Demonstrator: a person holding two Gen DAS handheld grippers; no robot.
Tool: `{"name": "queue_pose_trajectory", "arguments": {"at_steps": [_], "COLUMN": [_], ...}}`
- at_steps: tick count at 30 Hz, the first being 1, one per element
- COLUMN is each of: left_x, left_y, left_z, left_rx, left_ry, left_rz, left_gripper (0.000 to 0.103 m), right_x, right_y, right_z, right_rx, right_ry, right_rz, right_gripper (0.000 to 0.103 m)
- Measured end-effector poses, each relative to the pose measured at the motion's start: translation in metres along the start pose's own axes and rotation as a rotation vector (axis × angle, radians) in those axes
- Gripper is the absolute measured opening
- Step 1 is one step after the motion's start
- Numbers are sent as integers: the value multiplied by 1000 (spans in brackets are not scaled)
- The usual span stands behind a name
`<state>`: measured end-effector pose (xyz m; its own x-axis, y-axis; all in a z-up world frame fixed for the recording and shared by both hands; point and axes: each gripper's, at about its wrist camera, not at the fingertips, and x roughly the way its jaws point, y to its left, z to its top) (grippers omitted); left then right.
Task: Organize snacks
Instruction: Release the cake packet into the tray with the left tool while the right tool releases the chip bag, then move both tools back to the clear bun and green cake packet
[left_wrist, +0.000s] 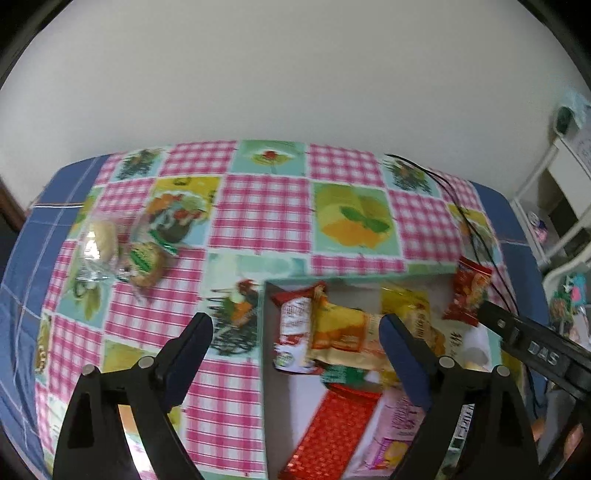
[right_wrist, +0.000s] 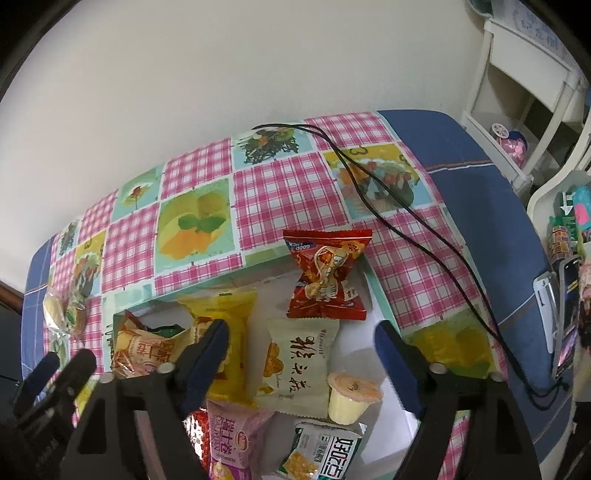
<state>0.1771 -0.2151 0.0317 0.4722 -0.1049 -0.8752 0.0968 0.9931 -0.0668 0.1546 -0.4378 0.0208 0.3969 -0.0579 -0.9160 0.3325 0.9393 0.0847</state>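
An open white box (left_wrist: 369, 276) with a teal rim sits on the checked tablecloth and holds several snack packets. My left gripper (left_wrist: 295, 332) hovers open over the box's left edge, with nothing between its pads. My right gripper (right_wrist: 301, 341) hangs open above the box (right_wrist: 360, 332), over a cream packet (right_wrist: 299, 365) and a yellow packet (right_wrist: 225, 332). A red packet (right_wrist: 325, 277) leans on the far rim. A jelly cup (right_wrist: 351, 397) stands in the box. Clear-wrapped pastries (left_wrist: 122, 251) lie loose on the table, far left.
A black cable (right_wrist: 406, 221) runs across the table's right side. A phone (right_wrist: 565, 314) stands off the right edge, and a white shelf unit (right_wrist: 524, 92) is beyond it. A plain wall backs the table. My left gripper (right_wrist: 66, 363) shows at lower left.
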Motion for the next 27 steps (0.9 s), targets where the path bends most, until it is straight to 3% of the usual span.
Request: {"name": "queue_pose_trajectory", "arguments": {"at_steps": [4,10,27], "left_x": [0,5,6], "left_y": [18,49,162], "left_z": [3,4,3], "left_rx": [-43,-116,-286], "left_ry": [-14,-2,15], "left_rz": [69,111,197], "left_gripper": [99,100,100], "right_x": [-1,1,7], "right_y": [7,33,151], "right_z": [-1,-4,-18], "right_rx": [-9,-53,-204], "right_ry": [-3,-2,1], "right_rz": [6,17,117], "right_gripper": [97,103,103]}}
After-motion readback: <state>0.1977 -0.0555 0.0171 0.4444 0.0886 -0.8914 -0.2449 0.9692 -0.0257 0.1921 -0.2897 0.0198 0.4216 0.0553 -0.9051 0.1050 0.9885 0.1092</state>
